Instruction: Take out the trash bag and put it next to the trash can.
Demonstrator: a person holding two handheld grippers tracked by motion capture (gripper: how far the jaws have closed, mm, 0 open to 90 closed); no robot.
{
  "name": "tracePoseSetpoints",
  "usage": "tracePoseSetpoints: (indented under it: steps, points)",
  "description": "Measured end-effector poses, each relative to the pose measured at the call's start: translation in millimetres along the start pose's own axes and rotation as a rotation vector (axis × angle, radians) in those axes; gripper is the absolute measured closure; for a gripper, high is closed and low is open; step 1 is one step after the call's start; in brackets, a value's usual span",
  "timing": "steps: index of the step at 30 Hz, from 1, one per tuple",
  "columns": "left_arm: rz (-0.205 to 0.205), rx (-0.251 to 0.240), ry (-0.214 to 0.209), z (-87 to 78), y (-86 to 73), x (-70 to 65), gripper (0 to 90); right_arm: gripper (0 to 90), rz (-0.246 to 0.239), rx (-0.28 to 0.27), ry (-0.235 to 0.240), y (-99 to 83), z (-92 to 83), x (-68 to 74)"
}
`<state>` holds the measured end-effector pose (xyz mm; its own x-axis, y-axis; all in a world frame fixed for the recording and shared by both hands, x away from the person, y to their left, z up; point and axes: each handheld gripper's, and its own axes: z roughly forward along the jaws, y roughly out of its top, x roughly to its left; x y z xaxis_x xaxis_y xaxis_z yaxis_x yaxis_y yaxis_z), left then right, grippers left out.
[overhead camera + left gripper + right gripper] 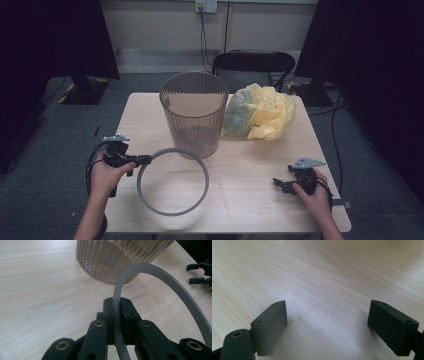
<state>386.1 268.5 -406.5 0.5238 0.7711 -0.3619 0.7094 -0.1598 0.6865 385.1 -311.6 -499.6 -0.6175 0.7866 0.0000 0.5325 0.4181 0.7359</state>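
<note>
- Left gripper (145, 160) clamps the grey ring (173, 212) near the tabletop's front-left corner.
- The bin (194, 112) stands just behind the ring.
- Right gripper (278, 183) gapes wide, holding nothing, front right.

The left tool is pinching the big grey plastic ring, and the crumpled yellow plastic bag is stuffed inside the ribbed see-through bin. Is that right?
Not quite. The left tool does pinch the big grey plastic ring, but the crumpled yellow plastic bag is not inside the ribbed see-through bin. It lies on the light wooden table beside the bin, as the high view shows.
</note>
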Motion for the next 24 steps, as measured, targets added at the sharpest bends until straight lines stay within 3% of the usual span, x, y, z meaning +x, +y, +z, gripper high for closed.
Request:
tracePoseSetpoints:
  steps: [24]
  points:
    - [-0.021, -0.003, -0.044, -9.2, 9.2, -3.1, 83.9, 15.0, 0.000, -0.001, -0.001, 0.0, 0.1, 0.0]
